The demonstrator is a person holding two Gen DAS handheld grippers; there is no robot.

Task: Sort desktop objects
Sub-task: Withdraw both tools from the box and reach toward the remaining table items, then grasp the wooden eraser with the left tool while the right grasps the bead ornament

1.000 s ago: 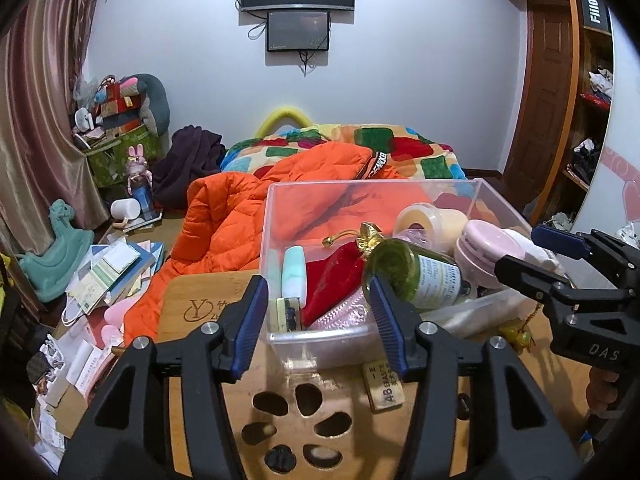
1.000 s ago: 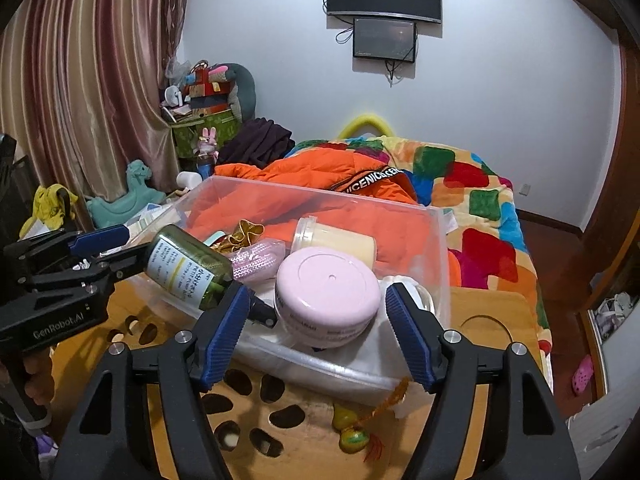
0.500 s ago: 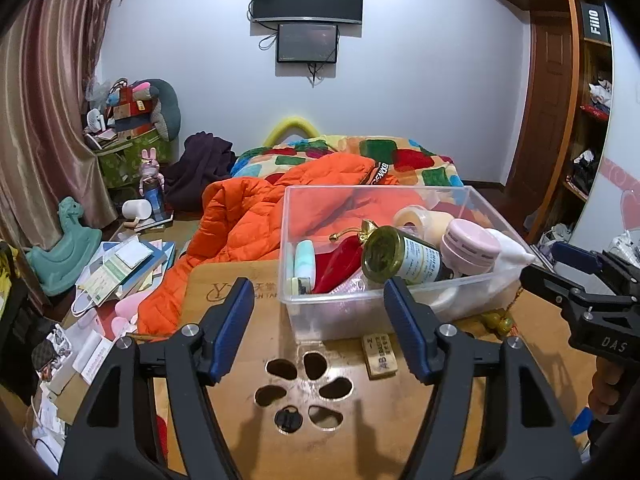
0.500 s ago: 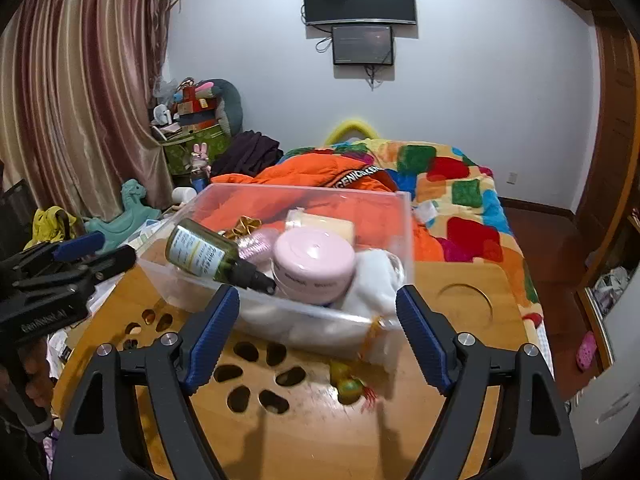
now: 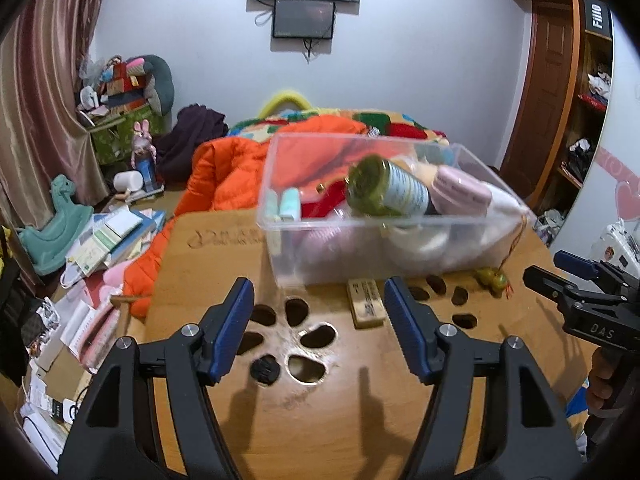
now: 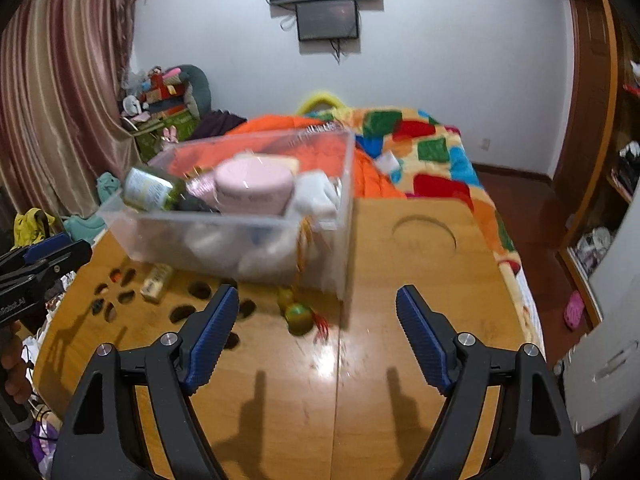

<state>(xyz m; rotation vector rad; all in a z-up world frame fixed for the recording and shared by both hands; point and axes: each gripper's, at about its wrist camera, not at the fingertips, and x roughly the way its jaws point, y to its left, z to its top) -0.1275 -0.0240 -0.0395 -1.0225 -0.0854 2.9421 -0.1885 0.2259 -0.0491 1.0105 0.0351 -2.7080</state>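
A clear plastic bin (image 5: 360, 252) (image 6: 224, 244) stands on the wooden table (image 5: 320, 420) (image 6: 420, 264). In it lie a green bottle (image 5: 384, 192) (image 6: 150, 190), a pink jar (image 5: 460, 196) (image 6: 254, 188) and white items. In front of the bin a tan eraser-like block (image 5: 366, 308) (image 6: 158, 278) and a green-yellow charm (image 5: 494, 276) (image 6: 300, 316) rest on the table. My left gripper (image 5: 319, 300) is open and empty, just short of the bin and above the block. My right gripper (image 6: 318, 300) is open and empty, near the charm.
Flower-shaped cut-out holes (image 5: 296, 340) pierce the table, and a round recess (image 6: 424, 236) sits at its far right. Behind the table lie an orange jacket (image 5: 224, 184) and a colourful blanket (image 6: 432, 152). Books and papers (image 5: 100, 240) litter the floor at left.
Both grippers have drawn back from the bin and sunk toward the table, and their jaws stand wider. The bin with the bottle and jar now sits farther off.
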